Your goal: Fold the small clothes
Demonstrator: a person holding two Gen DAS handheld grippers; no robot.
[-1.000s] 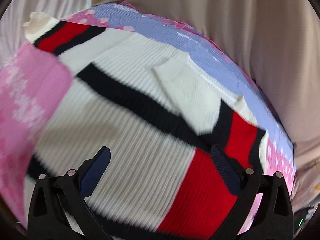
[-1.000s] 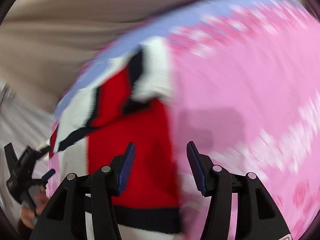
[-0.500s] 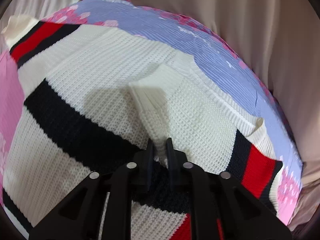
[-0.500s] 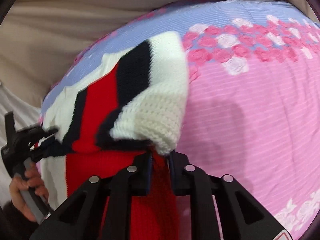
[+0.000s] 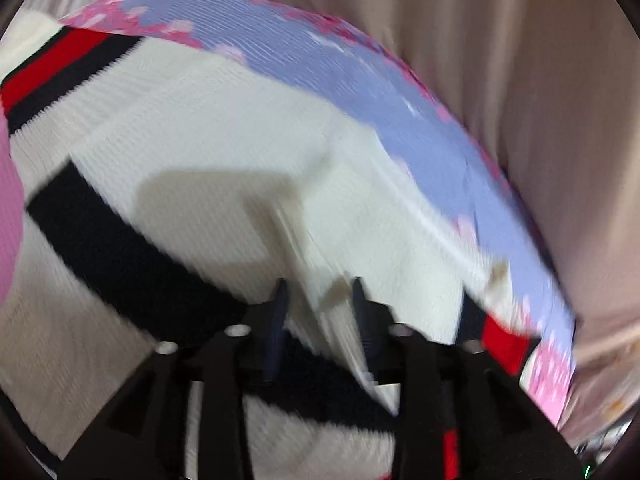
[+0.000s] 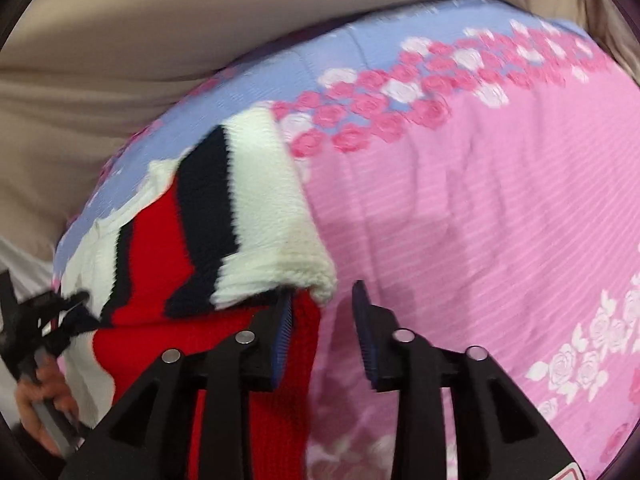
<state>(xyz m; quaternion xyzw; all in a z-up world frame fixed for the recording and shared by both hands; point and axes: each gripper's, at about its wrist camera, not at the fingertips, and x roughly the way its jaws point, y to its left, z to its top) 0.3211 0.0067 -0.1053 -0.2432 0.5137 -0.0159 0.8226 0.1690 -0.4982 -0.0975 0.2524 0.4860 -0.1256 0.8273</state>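
A white knit sweater (image 5: pixel 208 128) with black and red stripes lies spread on a pink and lilac floral bedcover (image 5: pixel 360 80). My left gripper (image 5: pixel 318 312) stands part open over a raised white fold of the sweater (image 5: pixel 320 320), which sits between the fingers. In the right wrist view the sweater's folded sleeve (image 6: pixel 248 216) with its white cuff lies just ahead of my right gripper (image 6: pixel 322 312), which is part open with the red knit edge (image 6: pixel 304 344) beside its left finger. The left gripper also shows in the right wrist view (image 6: pixel 44 320), held in a hand.
Beige curtain fabric (image 5: pixel 540 120) hangs behind the bed's far edge. The pink bedcover (image 6: pixel 480 220) spreads to the right of the sweater.
Both grippers were shut on sweater folds half a second ago and have now opened a little. The left view has shifted and blurred slightly; the sleeve lies folded over.
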